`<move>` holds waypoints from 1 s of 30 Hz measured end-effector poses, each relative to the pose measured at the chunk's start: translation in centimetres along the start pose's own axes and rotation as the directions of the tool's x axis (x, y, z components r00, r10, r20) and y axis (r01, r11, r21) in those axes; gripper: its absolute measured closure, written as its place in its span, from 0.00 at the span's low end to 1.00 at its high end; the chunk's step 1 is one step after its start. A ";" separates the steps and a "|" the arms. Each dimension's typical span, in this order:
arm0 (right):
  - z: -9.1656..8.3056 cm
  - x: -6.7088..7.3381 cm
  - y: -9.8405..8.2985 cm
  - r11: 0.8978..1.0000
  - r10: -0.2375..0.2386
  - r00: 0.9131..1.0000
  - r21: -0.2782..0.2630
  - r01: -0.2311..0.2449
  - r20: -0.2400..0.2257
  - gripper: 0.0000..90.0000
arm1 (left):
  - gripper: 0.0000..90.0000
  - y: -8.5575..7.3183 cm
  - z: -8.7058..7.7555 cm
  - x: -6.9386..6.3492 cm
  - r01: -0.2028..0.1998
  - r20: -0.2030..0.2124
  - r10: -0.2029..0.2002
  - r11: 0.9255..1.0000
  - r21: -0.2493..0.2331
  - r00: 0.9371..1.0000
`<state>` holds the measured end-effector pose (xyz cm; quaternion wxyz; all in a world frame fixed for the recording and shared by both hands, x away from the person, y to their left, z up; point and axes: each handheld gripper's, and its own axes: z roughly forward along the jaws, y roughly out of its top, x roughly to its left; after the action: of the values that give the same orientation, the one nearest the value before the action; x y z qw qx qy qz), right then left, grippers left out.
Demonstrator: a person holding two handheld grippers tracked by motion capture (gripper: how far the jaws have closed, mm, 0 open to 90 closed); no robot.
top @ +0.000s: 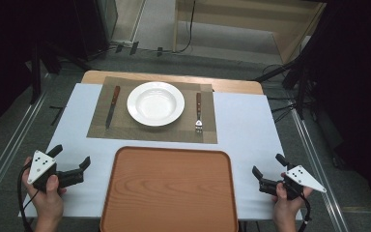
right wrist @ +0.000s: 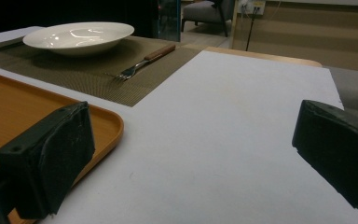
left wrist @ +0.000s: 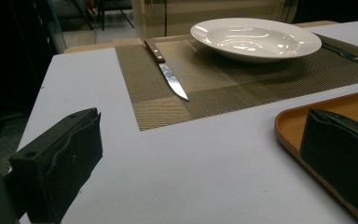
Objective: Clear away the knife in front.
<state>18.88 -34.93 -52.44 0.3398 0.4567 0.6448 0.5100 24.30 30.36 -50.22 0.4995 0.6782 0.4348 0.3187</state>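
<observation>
A white plate sat on an olive-brown woven placemat with paler checked bands, flanked by a knife and fork with reddish-brown wooden handles and silver metal, before an orange-brown wood-grain tray on the pale grey-blue counter.

A rectangular brown wooden tray with rounded corners and a raised rim lies flat and empty at the middle of the near edge of the white table surface, its far rim just short of the woven mat.
</observation>
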 end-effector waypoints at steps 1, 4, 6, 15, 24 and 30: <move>0.0 0.0 0.0 1.000 0.001 1.000 0.001 -0.001 0.000 0.00 | 0.00 0.1 0.0 0.1 0.034 0.024 -0.034 0.999 -0.007 0.999; 0.0 0.0 0.0 1.000 -0.003 1.000 -0.002 0.003 0.003 0.00 | 0.00 0.8 0.2 -0.1 0.038 0.046 -0.038 0.999 0.008 0.998; 0.0 0.0 0.0 1.000 0.000 1.000 -0.003 0.000 0.004 0.00 | 0.00 1.0 0.2 -0.2 0.043 0.049 -0.043 0.999 0.004 0.998; 0.0 0.2 -0.1 1.000 -0.007 1.000 0.003 0.007 0.004 0.00 | 0.00 4.0 0.5 -1.1 0.030 0.053 -0.031 0.999 0.012 0.998; 0.1 0.2 -0.1 1.000 -0.012 1.000 0.006 0.012 0.005 0.00 | 0.00 6.7 2.6 -0.3 0.062 0.080 -0.064 0.998 0.034 0.995; 0.1 0.2 -0.1 1.000 -0.011 1.000 0.005 0.011 0.003 0.00 | 0.00 8.4 4.5 -0.6 0.047 0.084 -0.050 0.998 0.046 0.995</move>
<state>18.84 -34.72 -52.50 0.3424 0.4549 0.6479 0.5060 30.29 26.98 -43.53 0.5101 0.6913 0.4363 0.2675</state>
